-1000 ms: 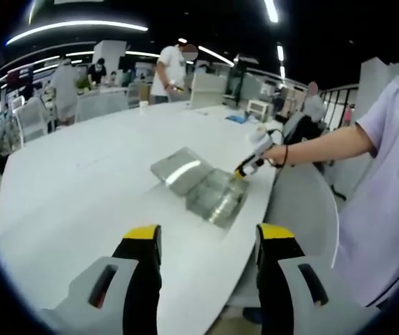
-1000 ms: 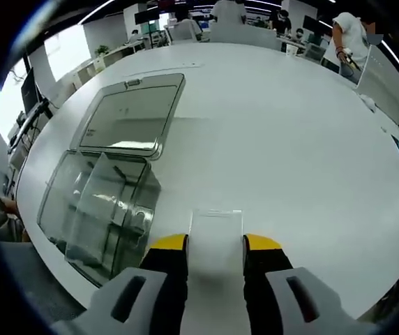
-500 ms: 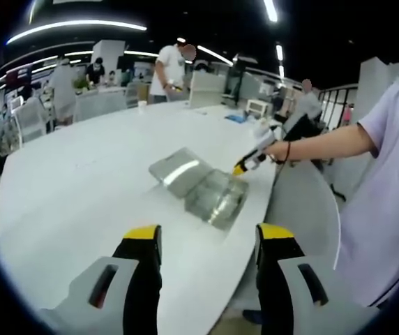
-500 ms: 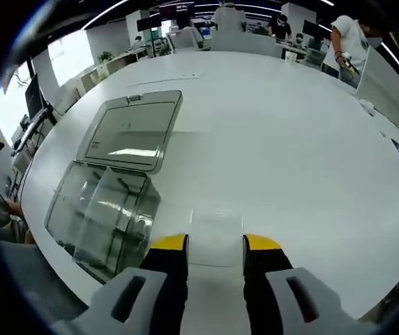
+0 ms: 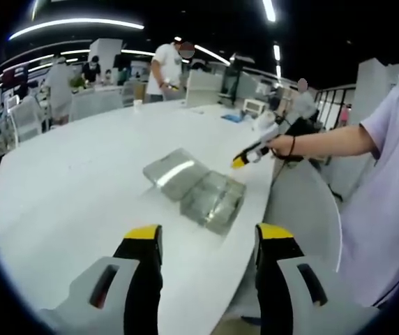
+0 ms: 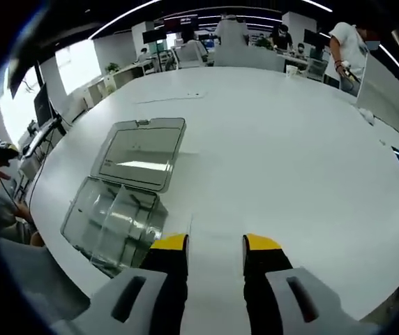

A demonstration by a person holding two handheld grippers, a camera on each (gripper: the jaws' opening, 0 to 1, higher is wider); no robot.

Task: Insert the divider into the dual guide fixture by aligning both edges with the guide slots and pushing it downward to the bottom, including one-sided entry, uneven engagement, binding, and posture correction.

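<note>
A clear plastic fixture box point(image 6: 114, 225) stands near the edge of the white table point(image 6: 283, 153), its hinged lid point(image 6: 144, 150) lying open flat behind it. My right gripper point(image 6: 215, 243) is shut on a clear flat divider point(image 6: 214, 227), held in the air to the right of the box and above the table. In the left gripper view the same box point(image 5: 213, 199) and lid point(image 5: 174, 172) sit mid-table, and the right gripper point(image 5: 242, 160) hovers just beyond the box in a person's hand. My left gripper point(image 5: 208, 237) is open with nothing in it, well back from the box.
The person holding the grippers, in a lilac sleeve point(image 5: 388, 160), stands at the table's right edge. Other people point(image 5: 166, 66) and desks stand beyond the far side. A small cup point(image 6: 291, 70) sits far off on the table. Bare tabletop point(image 5: 74, 181) lies left of the box.
The right gripper has lifted up and away from the box with the divider, so the box looks smaller and farther. The left gripper has barely moved.
</note>
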